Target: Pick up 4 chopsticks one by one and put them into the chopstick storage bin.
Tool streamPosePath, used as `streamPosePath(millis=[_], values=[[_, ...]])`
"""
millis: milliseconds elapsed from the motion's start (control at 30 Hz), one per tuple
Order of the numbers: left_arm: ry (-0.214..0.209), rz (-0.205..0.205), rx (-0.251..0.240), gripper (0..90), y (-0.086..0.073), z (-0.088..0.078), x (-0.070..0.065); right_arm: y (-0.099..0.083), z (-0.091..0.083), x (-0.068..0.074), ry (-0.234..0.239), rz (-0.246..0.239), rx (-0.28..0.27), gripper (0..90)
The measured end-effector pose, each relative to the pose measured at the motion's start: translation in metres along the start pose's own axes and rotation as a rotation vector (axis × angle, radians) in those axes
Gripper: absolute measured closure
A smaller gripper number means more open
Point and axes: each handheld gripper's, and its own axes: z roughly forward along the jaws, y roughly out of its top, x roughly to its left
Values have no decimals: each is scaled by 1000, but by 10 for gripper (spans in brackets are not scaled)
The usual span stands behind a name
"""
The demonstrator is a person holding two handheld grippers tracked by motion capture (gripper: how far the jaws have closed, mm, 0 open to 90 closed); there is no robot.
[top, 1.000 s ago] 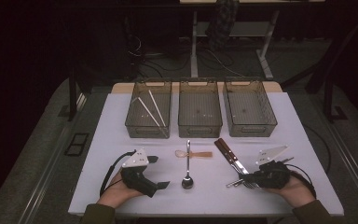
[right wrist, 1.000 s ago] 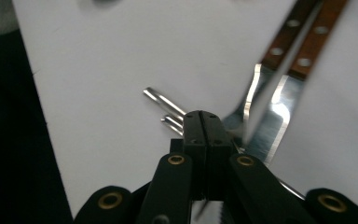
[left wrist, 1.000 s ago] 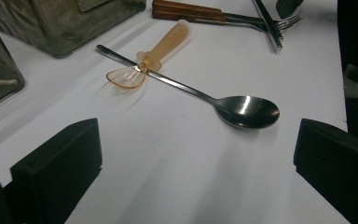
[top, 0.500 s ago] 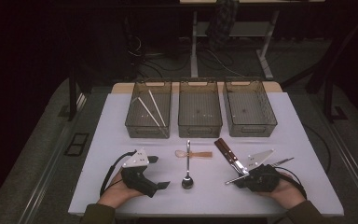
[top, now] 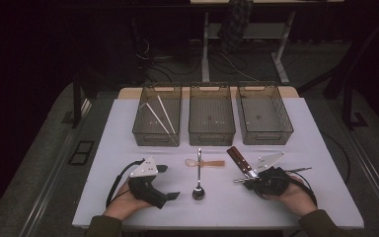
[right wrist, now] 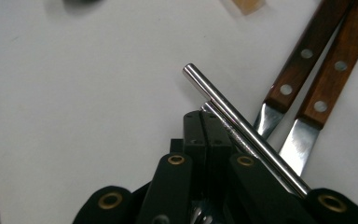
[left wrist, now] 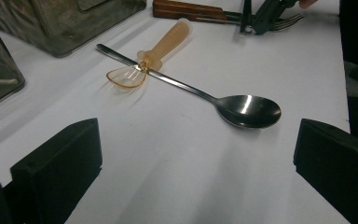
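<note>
A: Looking down, we see a white desk [top: 103,148] in a dark room, with grey floor around it and cables trailing under a second table behind. Three clear bins [top: 211,120] line the far edge.

B: We see the left hand-held gripper [top: 170,181] resting on the desk with jaws wide apart and empty. Ahead of it a steel spoon [left wrist: 200,94] lies across an amber plastic utensil [left wrist: 154,50].

A: We find the right hand-held gripper [right wrist: 204,123] at the near right, jaws fully closed on a metal fork [right wrist: 242,128], its handle jutting past them. Two wooden-handled knives [right wrist: 303,70] lie just beside.
</note>
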Motion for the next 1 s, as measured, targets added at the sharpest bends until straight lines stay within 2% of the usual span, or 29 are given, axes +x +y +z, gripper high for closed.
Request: streamPosePath(millis=[300, 433, 600, 800, 933, 1000], values=[[-1, 1, 1, 0, 0, 0, 0, 9, 5, -9, -32, 21, -24, 896], [0, 0, 1, 0, 0, 0, 0, 8, 5, -11, -30, 23, -26, 897], [0, 0, -3, 0, 0, -1, 0, 6, -9, -13, -18, 35, -72, 885], [-2, 0, 0, 0, 0, 0, 0, -12, -36, -38, -60, 78, -108, 718], [-1, 0, 3, 0, 0, 1, 1, -23, -44, -54, -106, 82, -76, 606], [-1, 1, 4, 0, 0, 1, 1, -26, -44, -59, -107, 79, -67, 572]])
